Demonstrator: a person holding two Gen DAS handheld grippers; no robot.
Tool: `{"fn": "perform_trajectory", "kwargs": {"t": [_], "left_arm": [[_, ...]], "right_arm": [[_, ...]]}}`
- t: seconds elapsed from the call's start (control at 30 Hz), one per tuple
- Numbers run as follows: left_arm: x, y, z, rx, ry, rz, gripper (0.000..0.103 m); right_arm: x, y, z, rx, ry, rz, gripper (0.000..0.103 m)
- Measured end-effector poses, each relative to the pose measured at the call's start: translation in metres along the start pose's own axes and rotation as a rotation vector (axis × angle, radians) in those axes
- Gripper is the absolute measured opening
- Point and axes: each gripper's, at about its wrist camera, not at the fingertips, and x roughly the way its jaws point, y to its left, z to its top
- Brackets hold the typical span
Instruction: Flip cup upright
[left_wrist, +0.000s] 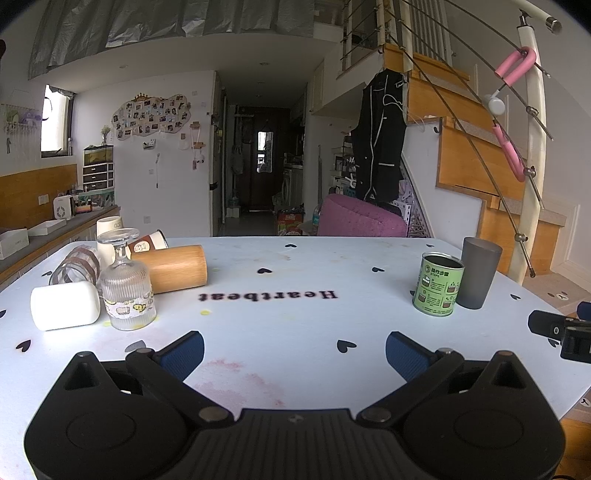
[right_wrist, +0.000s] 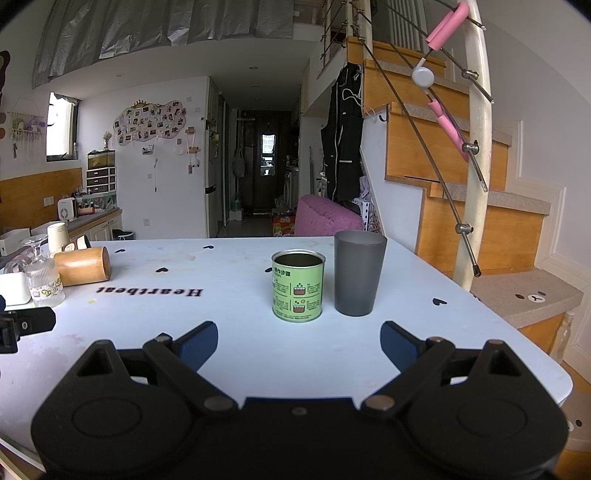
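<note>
- Left gripper (left_wrist: 294, 350) and right gripper (right_wrist: 298, 341): fingers spread apart, holding nothing
- Wooden cup (left_wrist: 170, 268) lies on its side, far left
- Table (left_wrist: 295, 325) print reads "Heartbeat"
- Green can (right_wrist: 298, 285), Chinese label, touches upright grey cup (right_wrist: 358, 273)

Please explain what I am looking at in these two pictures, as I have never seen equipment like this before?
There is no robot here: a person holds a hand-held gripper in each hand, and each carries a wide-angle camera that looks forward along its two blue-padded fingers. One picture comes from the left hand-held gripper, the other from the right hand-held gripper. Both are open and hold nothing. On the white table printed with hearts, a green tin and a grey cup stand upright on the right. On the left, a wooden cup and a white cup lie on their sides, and a stemmed glass stands upside down.
</note>
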Motion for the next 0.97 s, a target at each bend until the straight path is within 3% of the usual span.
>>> {"fn": "perform_trajectory", "kwargs": {"t": [0.97], "left_arm": [[0.0008,-0.0023,0.0009,0.0,0.001,-0.001,0.103]], "right_arm": [[0.0001,0.0011,-0.0002,-0.001,0.0,0.0,0.095]]}}
